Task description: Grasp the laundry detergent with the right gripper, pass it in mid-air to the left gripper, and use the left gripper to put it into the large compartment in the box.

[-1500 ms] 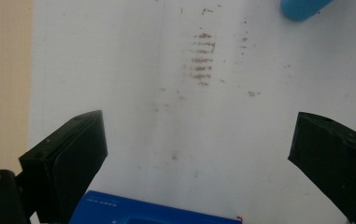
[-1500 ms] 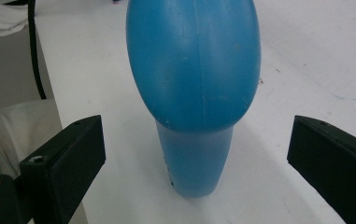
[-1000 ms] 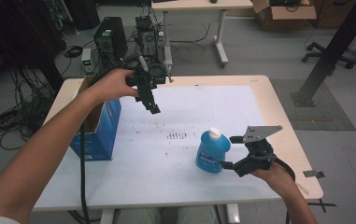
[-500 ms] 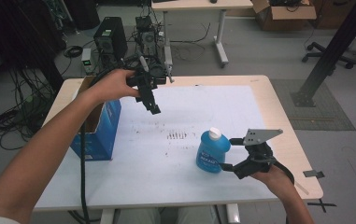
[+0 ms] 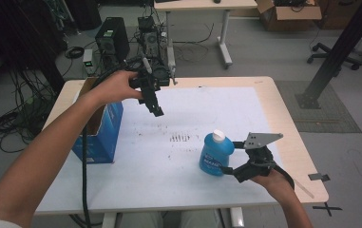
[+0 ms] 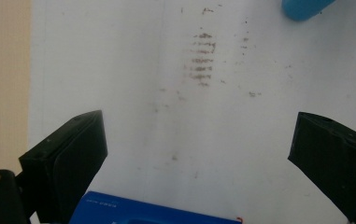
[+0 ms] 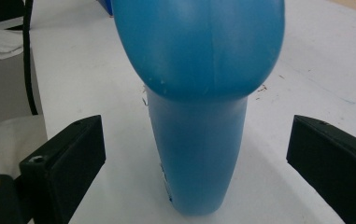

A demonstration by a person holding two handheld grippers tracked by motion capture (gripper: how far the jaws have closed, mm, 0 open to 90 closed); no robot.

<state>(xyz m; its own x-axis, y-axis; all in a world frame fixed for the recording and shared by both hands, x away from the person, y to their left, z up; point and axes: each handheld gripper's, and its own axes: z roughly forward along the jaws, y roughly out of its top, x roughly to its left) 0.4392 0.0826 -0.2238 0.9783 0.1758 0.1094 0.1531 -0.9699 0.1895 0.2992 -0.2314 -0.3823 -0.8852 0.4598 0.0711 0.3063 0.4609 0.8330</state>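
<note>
- Blue bottle standing upright on the white table cover, toward the near right part of the table, white cap on top.
- Right gripper at table level just right of the bottle, held by the right hand coming in from the near edge; grey three-cornered plate on top.
- Right gripper jaws spread wide, one on each side of the bottle. Seen in the right gripper view: bottle centred between the two black jaws, clear white surface showing on both sides, no contact with either jaw.
- Bottle body narrow at the base and bulging above in that same view; printed label on the side facing the person, lettering too small to read in the high view.
- Left gripper held up above the far left part of the table by the left hand, jaws pointing down and toward the table's middle; black cable trailing down along the forearm.
- Left gripper jaws wide apart, nothing between them. Seen in the left gripper view: stained white cover below, a patch of dark smudged marks, a rounded blue edge of the bottle at the top.
- Blue cardboard box open at the top, standing at the left side of the table, under the left forearm; its edge visible at the bottom of the left gripper view.
- Smudged marks on the cover lying between box and bottle, nearer the bottle.
- Bottle and box well apart.
</note>
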